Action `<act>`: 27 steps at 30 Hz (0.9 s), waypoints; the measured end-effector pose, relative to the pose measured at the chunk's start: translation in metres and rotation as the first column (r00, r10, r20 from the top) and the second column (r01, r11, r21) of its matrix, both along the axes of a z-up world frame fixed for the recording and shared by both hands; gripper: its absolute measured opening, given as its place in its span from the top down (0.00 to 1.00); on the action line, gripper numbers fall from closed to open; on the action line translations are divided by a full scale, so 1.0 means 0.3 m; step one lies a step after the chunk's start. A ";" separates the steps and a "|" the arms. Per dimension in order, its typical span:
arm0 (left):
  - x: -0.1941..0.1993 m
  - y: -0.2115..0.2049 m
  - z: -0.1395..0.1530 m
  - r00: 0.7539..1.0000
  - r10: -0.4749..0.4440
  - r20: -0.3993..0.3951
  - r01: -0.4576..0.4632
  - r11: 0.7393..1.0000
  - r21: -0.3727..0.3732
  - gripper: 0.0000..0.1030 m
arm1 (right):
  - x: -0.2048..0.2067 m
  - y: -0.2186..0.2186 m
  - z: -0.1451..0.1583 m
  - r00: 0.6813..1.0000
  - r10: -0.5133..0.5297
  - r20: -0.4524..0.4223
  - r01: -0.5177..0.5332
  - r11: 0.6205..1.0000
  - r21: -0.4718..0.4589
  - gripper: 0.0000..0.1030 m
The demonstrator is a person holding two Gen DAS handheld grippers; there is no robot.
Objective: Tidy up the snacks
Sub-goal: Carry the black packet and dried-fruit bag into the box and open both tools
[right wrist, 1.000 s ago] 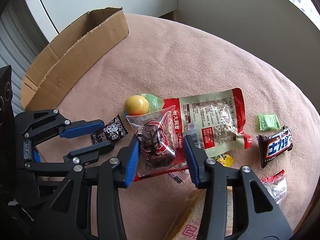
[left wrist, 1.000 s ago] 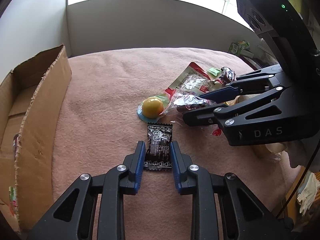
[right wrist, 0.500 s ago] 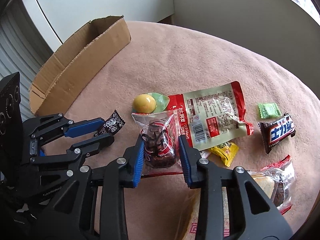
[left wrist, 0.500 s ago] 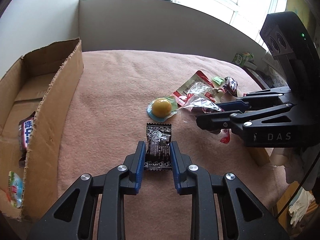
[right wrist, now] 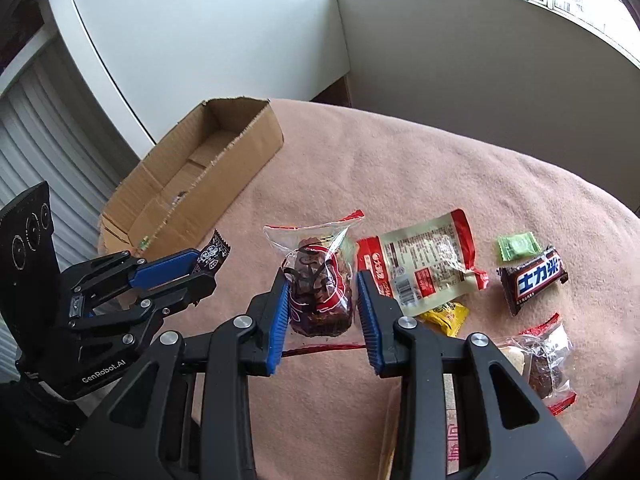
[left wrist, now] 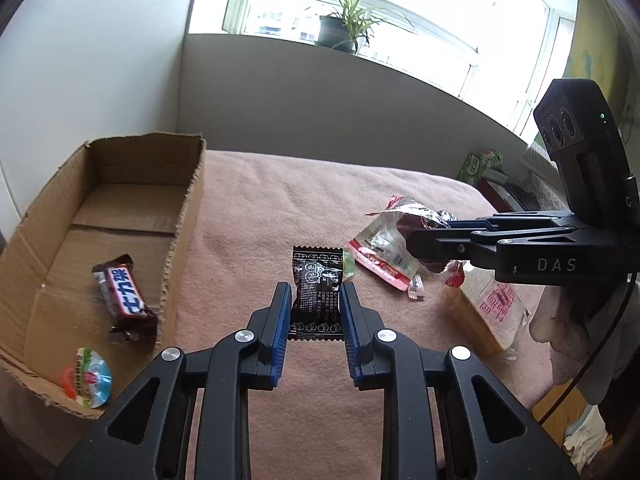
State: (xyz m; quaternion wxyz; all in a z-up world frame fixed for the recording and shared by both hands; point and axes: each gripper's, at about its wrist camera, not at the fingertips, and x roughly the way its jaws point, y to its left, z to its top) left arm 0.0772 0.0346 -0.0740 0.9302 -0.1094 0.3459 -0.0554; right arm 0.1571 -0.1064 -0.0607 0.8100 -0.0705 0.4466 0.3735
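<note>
We've got the left gripper [left wrist: 314,308] pinching a black candy wrapper [left wrist: 317,285] and the right gripper [right wrist: 321,304] clamped on a clear-bagged brownie [right wrist: 320,280], both lifted off the pink blanket [right wrist: 400,168], with the cardboard box [right wrist: 224,184] further back.

My left gripper [left wrist: 314,316] reads as matte black skeletal linkage with triangular cut-outs, silver round screws at the joints and ribbed blue pads [left wrist: 280,334] on both fingers. My right gripper [right wrist: 322,316] is built the same; from the left camera its side shows white "DAS" lettering, a boxy black housing with round lenses, a green light, and a thin black cable. From the right camera I read "GenRobot.AI" on the left unit's body.
</note>
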 end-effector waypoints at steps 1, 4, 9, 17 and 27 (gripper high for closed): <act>-0.011 0.014 0.015 1.000 0.012 0.013 -0.012 1.000 0.002 0.78 | -0.004 0.009 0.014 1.000 0.005 0.006 -0.005 1.000 0.010 0.67; -0.043 0.065 0.054 0.997 0.062 0.048 -0.063 0.998 0.014 0.78 | -0.018 0.046 0.053 1.000 0.021 0.021 -0.022 0.999 0.039 0.67; -0.096 0.176 0.077 0.984 0.161 0.077 -0.163 0.986 0.019 0.78 | -0.042 0.154 0.094 0.997 0.068 0.039 -0.071 0.995 0.073 0.67; -0.160 0.350 0.056 0.950 0.304 0.067 -0.305 0.952 0.014 0.78 | -0.062 0.365 0.109 0.986 0.162 0.035 -0.165 0.981 0.098 0.67; -0.168 0.465 0.036 0.925 0.377 0.046 -0.378 0.926 0.016 0.78 | -0.045 0.593 0.045 0.977 0.214 -0.004 -0.213 0.974 0.074 0.67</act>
